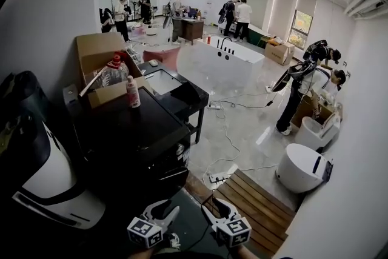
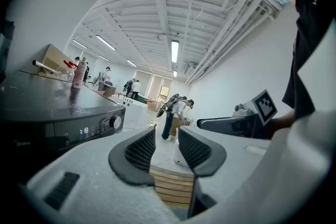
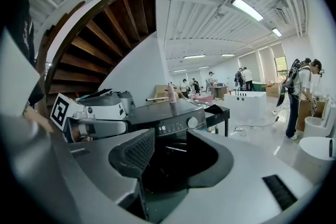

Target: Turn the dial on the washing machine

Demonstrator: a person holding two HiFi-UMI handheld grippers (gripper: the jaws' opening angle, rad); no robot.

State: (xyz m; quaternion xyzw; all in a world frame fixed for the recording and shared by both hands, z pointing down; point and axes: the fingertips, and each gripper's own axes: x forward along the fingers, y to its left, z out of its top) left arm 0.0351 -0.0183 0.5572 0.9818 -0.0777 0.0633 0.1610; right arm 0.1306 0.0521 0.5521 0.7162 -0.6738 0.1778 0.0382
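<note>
The black washing machine point(image 1: 133, 124) stands at the left of the head view, with its front panel facing the wooden step. Its silver dial point(image 3: 192, 122) sits at the right end of the lit control panel and also shows as the dial point(image 2: 116, 122) in the left gripper view. My left gripper point(image 1: 165, 210) and right gripper point(image 1: 213, 208) hang side by side low in front of the machine, well short of the dial. The left gripper point(image 2: 167, 136) is open with nothing between its pads. The right gripper point(image 3: 170, 139) is open too, and the drum door shows through its gap.
A pink bottle point(image 1: 133, 93) and a cardboard box point(image 1: 100, 51) rest on the machine's top. A wooden platform point(image 1: 254, 203) lies to my right, with a power strip and cables point(image 1: 218, 177) on the floor. White round appliances point(image 1: 300, 167) and several people stand farther off.
</note>
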